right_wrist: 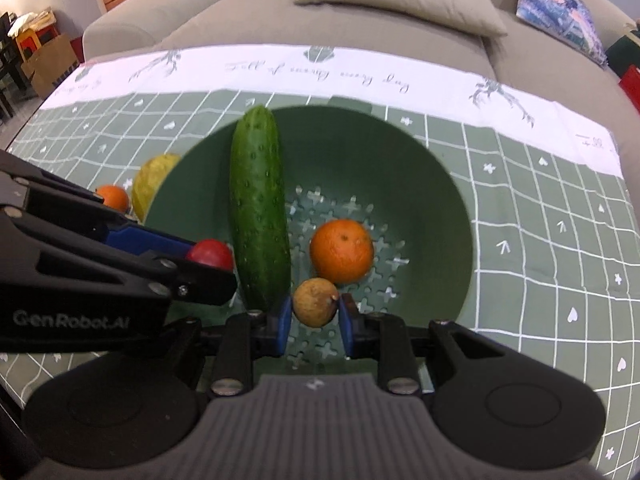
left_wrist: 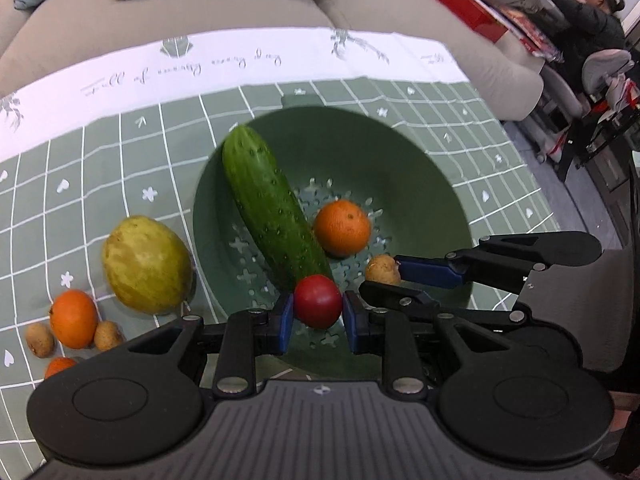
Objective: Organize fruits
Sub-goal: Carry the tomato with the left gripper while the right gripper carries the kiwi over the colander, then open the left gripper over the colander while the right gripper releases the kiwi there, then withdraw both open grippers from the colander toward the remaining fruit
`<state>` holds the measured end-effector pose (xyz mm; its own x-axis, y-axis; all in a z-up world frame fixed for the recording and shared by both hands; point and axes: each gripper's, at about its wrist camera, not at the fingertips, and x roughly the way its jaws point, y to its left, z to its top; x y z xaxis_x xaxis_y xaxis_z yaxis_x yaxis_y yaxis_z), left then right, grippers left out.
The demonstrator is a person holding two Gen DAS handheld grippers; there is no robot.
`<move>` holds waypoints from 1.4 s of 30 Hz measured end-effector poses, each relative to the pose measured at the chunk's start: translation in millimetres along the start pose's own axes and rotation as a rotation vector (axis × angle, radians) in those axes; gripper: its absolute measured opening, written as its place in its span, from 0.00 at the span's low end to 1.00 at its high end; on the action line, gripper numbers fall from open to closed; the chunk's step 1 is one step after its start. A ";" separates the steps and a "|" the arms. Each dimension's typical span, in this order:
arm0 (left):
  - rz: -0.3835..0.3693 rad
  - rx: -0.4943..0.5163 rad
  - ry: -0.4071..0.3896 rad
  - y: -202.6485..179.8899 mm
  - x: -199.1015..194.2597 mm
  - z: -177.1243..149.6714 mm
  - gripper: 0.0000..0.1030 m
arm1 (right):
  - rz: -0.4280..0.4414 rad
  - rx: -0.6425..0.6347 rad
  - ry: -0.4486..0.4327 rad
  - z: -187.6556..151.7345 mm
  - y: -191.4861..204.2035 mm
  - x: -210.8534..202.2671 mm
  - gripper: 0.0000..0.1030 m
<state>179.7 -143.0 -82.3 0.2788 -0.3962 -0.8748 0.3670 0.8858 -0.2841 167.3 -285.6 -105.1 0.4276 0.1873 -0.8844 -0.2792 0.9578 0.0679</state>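
Observation:
A green colander bowl (left_wrist: 400, 152) sits on the checked cloth; it also shows in the right wrist view (right_wrist: 400, 152). Inside it lie a cucumber (left_wrist: 272, 208) and an orange (left_wrist: 342, 227). My left gripper (left_wrist: 318, 314) is shut on a red tomato (left_wrist: 318, 300), held over the bowl's near side. My right gripper (right_wrist: 314, 320) is shut on a small brown fruit (right_wrist: 315, 301), also over the bowl's near side, just right of the left gripper. The cucumber (right_wrist: 258, 212), orange (right_wrist: 342, 250) and tomato (right_wrist: 210, 253) show in the right wrist view.
Left of the bowl on the cloth lie a yellow-green fruit (left_wrist: 146, 266), an orange (left_wrist: 74, 318), two small brown fruits (left_wrist: 40, 339) and part of another orange (left_wrist: 58, 366). A beige sofa (right_wrist: 340, 20) with cushions stands behind the table. A person (left_wrist: 596, 12) sits far right.

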 end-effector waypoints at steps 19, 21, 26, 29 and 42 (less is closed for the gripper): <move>0.013 0.000 -0.023 4.9 -12.5 -2.5 0.38 | -0.008 -0.037 0.013 1.0 9.2 -4.2 0.31; 0.023 0.007 -0.040 5.1 -20.5 -4.4 0.38 | -0.006 -0.032 0.003 2.2 11.4 -10.0 0.35; 0.046 0.014 -0.087 9.4 -45.5 -10.9 0.40 | -0.019 -0.023 -0.036 2.7 20.6 -27.2 0.47; 0.059 0.009 -0.118 15.2 -61.6 -18.0 0.40 | -0.006 -0.013 -0.054 1.4 27.5 -35.4 0.52; 0.150 0.029 -0.224 42.3 -109.2 -66.4 0.43 | 0.053 0.044 -0.151 -21.7 83.5 -54.2 0.57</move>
<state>105.9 -46.2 -24.8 0.5198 -0.3078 -0.7969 0.3310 0.9325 -0.1442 102.2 -220.5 -61.6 0.5387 0.2654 -0.7996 -0.2685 0.9537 0.1357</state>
